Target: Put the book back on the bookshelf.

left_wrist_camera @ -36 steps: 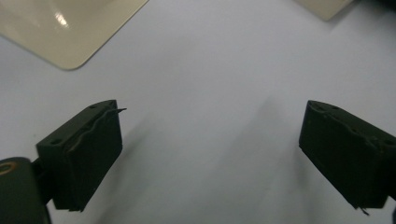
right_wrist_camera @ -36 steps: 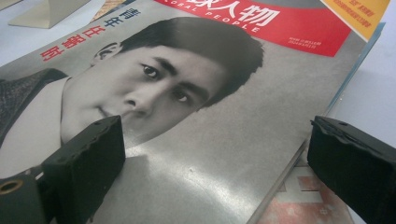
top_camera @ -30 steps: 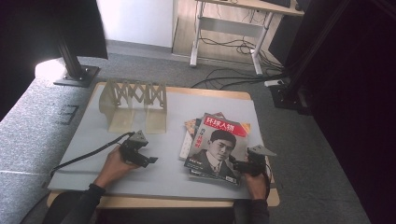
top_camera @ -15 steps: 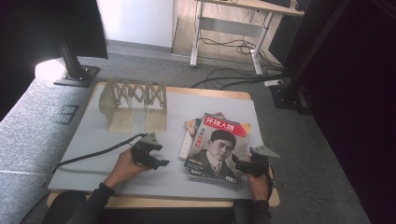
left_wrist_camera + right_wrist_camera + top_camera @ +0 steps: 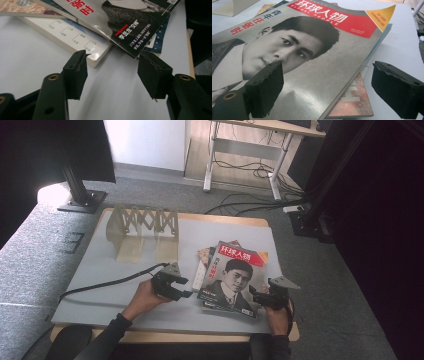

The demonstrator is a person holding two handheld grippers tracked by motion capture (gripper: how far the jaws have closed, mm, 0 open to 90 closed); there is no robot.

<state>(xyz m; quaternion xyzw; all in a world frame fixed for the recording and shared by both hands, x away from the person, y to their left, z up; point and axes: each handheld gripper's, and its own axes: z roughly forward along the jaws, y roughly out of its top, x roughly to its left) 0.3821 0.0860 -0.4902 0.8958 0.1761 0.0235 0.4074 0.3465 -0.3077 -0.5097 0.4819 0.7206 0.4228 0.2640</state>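
Left gripper (image 5: pixel 184 290) has moved right to the magazine (image 5: pixel 232 279) stack, jaws half open and just been closing, nothing between them yet. Right gripper (image 5: pixel 256 295) open at the cover's near corner, holding nothing. Likely about to lift or square the stack.

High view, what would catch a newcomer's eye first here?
The magazine with a red title band and a portrait, topping a small stack at the table's near right. The left tongs and right tongs flank it, jaws apart, and a pale folding rack stands behind at the left.
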